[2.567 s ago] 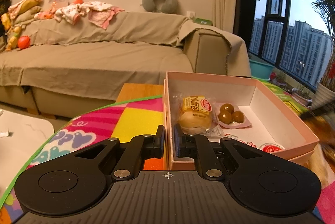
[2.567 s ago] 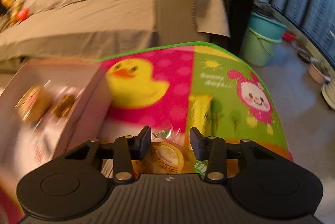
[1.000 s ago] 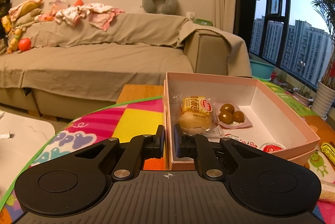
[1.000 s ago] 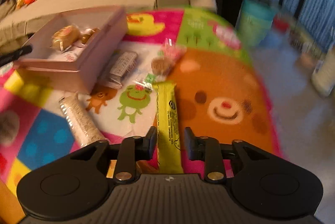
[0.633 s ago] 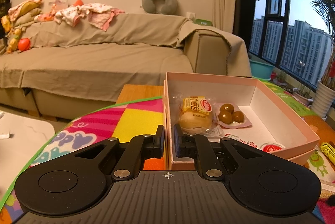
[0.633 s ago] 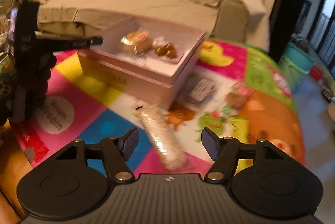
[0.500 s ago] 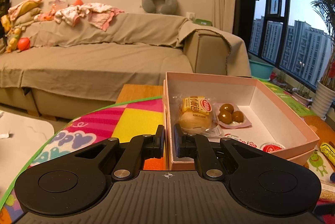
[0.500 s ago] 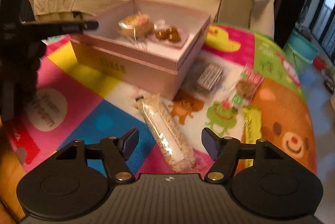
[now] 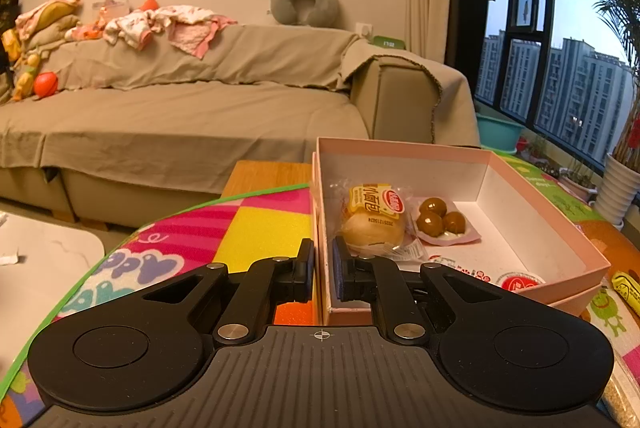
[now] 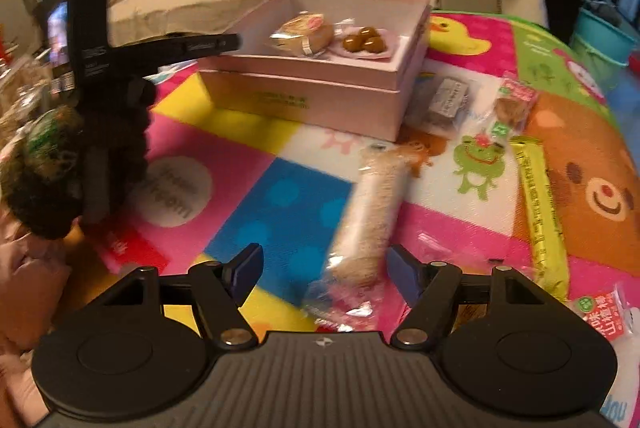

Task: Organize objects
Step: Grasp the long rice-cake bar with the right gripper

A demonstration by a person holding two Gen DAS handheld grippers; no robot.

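Left gripper [image 9: 323, 270] clamps pink box [image 9: 400, 147] wall; right gripper [image 10: 325, 273] gapes

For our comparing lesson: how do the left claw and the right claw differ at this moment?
The left claw is shut on the wall of the pink box; the right claw is open and empty. The left sits at the box; the right hangs over the long pale snack roll on the mat. Both are black, two-fingered.

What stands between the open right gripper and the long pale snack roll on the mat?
Nothing visible does. The right gripper is open and the snack roll lies on the mat straight ahead, its near end between the fingertips. The pink box stands farther back, with bare mat between it and the roll.
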